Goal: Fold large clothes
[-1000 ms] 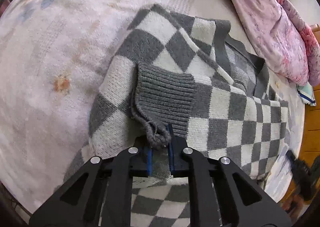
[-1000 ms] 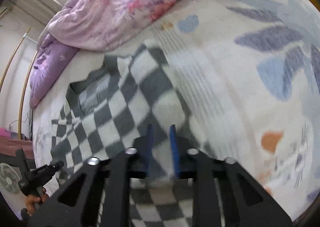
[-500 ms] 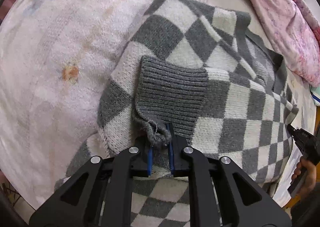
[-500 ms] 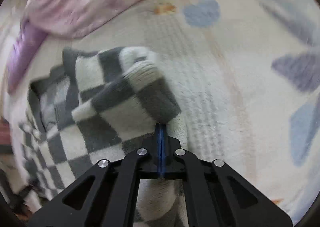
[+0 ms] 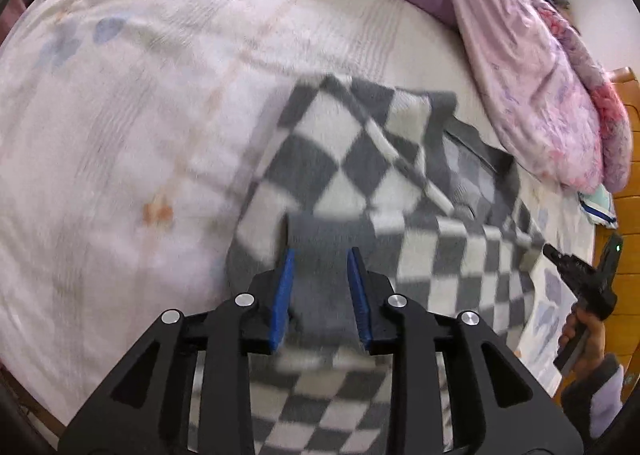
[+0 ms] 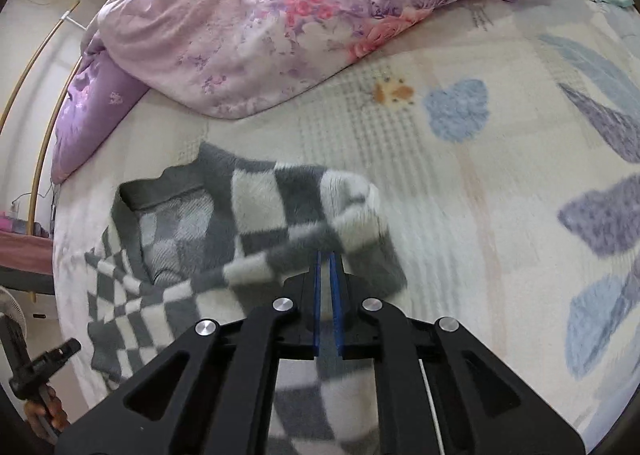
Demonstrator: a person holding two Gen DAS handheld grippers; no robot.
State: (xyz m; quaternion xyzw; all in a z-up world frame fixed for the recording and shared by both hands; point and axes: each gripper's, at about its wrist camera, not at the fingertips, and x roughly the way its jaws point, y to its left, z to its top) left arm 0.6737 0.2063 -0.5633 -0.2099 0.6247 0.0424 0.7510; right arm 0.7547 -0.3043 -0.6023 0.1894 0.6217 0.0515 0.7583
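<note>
Right wrist: jaws pinching sweater (image 6: 276,211).

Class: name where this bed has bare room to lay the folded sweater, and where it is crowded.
Free: the bedsheet left of the checked sweater, and the leaf-printed stretch to its right. Crowded: the far side, with the floral quilt and purple pillow.

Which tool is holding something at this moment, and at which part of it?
The right tool is shut on the checked sweater, pinching its folded sleeve. The left tool is open, holding nothing.
</note>
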